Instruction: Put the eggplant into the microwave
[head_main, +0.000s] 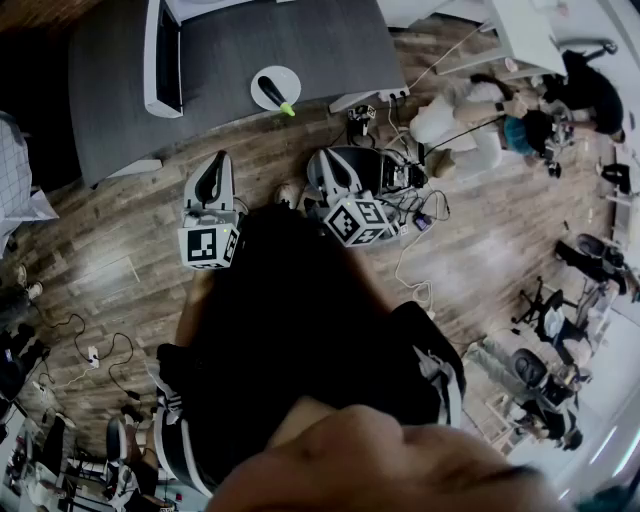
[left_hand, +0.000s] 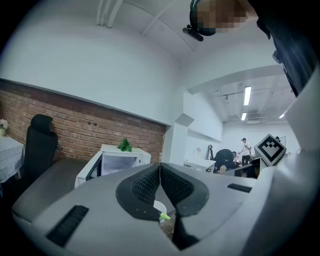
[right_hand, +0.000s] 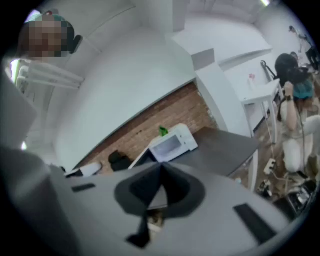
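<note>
The dark eggplant (head_main: 271, 92), with its green stem end, lies on a small white plate (head_main: 262, 76) on the grey table (head_main: 300, 40). A white microwave (head_main: 163, 55) stands at the table's left, door swung open; it also shows in both gripper views (left_hand: 117, 162) (right_hand: 172, 144). My left gripper (head_main: 221, 160) and right gripper (head_main: 324, 164) hover over the wooden floor short of the table, both shut and empty. In the left gripper view the pads meet at the tip (left_hand: 160, 165), and the plate's edge and the green stem (left_hand: 164, 216) peek out below. The right gripper (right_hand: 161, 169) is also closed.
A green plant (left_hand: 124, 145) sits on top of the microwave. A black chair (left_hand: 40, 142) stands by the brick wall. Cables and a power strip (head_main: 92, 355) lie on the floor. People and white desks (head_main: 520, 40) fill the right side.
</note>
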